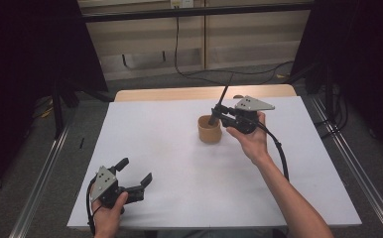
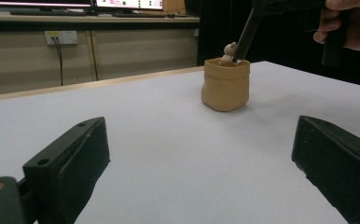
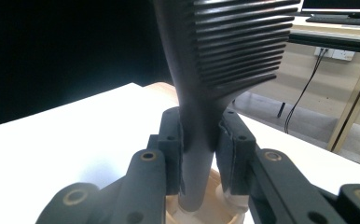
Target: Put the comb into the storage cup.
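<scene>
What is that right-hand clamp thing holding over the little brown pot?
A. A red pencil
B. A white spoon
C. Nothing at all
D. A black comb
D: in the right gripper view the right gripper has its jaws pressed on the handle of a black comb, whose teeth show above, with the handle's end dipping into the tan pot.

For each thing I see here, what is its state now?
Comb: clamped by its handle, handle end down in the cup.
Tan cup: upright on the table, a small pale figure at its rim.
Right gripper: shut on the comb.
Left gripper: open, holding nothing.
</scene>
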Action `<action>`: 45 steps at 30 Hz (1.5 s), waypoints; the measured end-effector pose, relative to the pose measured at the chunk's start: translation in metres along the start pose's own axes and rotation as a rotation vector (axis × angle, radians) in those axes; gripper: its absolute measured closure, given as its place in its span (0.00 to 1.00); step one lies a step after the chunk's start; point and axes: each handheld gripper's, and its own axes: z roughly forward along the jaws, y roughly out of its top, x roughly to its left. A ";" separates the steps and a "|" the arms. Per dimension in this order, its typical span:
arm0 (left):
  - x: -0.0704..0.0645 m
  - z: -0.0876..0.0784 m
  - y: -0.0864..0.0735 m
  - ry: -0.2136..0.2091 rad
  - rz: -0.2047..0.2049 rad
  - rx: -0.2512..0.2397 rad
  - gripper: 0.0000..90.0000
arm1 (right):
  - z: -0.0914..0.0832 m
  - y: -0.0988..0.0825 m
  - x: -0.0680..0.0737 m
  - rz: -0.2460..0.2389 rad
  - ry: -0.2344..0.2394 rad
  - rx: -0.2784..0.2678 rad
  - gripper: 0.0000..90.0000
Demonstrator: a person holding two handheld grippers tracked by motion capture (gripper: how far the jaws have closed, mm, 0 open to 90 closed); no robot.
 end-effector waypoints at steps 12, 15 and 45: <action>0.000 -0.001 0.000 -0.002 -0.010 0.008 0.04 | 0.006 -0.009 0.005 -0.021 0.004 0.029 0.81; 0.000 -0.001 0.001 0.004 0.010 0.001 0.04 | 0.008 -0.011 0.006 -0.016 0.011 0.027 0.81; 0.005 0.002 0.001 0.035 0.011 0.001 0.04 | 0.012 -0.029 0.002 0.012 -0.006 0.044 0.81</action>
